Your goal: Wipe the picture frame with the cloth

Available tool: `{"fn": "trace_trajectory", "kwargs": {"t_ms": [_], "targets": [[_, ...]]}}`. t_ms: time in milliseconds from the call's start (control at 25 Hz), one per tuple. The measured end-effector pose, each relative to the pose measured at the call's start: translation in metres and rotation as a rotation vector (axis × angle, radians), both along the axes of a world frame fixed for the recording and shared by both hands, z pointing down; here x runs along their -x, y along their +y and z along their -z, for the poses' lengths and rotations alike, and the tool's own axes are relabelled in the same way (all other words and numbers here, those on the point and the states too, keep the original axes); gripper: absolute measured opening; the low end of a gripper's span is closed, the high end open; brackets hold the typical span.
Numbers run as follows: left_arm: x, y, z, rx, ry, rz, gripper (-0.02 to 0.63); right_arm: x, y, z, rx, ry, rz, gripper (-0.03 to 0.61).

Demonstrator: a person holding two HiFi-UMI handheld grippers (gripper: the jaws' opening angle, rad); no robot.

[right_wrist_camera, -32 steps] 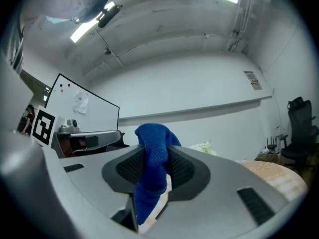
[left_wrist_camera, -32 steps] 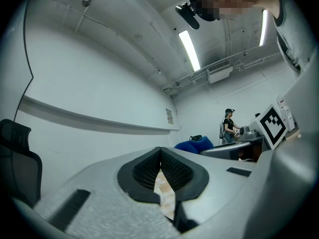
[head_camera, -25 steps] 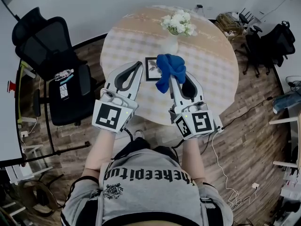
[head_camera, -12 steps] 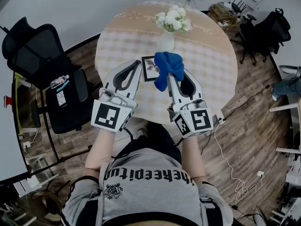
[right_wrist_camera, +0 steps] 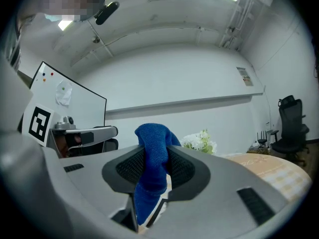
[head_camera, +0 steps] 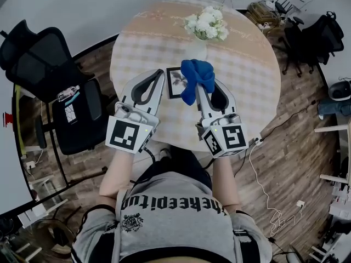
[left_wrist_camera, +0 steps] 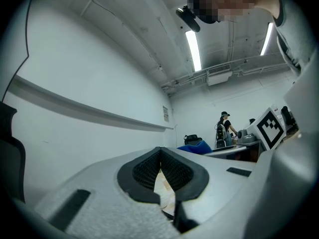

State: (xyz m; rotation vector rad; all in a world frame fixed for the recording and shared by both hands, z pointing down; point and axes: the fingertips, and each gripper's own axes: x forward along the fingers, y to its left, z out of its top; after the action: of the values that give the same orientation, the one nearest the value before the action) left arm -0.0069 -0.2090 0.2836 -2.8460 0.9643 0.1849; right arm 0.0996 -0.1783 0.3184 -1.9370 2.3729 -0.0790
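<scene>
A small black picture frame (head_camera: 175,83) lies flat on the round table (head_camera: 247,81), near its front edge. The blue cloth (head_camera: 197,75) hangs bunched from my right gripper (head_camera: 199,87), whose jaws are shut on it just right of the frame, with its right edge hidden under the cloth. In the right gripper view the cloth (right_wrist_camera: 152,143) sticks up between the pads of the gripper (right_wrist_camera: 155,159). My left gripper (head_camera: 161,74) hovers just left of the frame. Its jaws meet with nothing between them (left_wrist_camera: 160,153). The left gripper view shows a bit of the blue cloth (left_wrist_camera: 197,147).
A white vase (head_camera: 196,50) of white flowers (head_camera: 207,25) stands behind the frame, the flowers (right_wrist_camera: 200,141) also in the right gripper view. Black office chairs stand at left (head_camera: 38,51) and back right (head_camera: 313,41). A white cable (head_camera: 262,190) trails on the wooden floor.
The head view has shifted slightly. Both grippers stay almost still on either side of the frame, the cloth still held in the right one.
</scene>
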Motion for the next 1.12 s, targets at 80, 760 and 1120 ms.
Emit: {"fn": "trace_trajectory", "kwargs": {"t_ms": [80, 760, 1120], "targets": [[0.0, -0.009, -0.004, 0.012, 0.002, 0.01, 0.017, -0.001, -0.01, -0.005, 0.015, 0.004, 0.008, 0.12], [-0.009, -0.068, -0.052, 0.165, -0.014, 0.072, 0.017, -0.009, -0.074, -0.082, 0.227, 0.013, 0.071, 0.118], [-0.004, -0.087, -0.074, 0.215, -0.022, 0.123, 0.017, 0.001, -0.101, -0.127, 0.339, -0.005, 0.128, 0.118]]}}
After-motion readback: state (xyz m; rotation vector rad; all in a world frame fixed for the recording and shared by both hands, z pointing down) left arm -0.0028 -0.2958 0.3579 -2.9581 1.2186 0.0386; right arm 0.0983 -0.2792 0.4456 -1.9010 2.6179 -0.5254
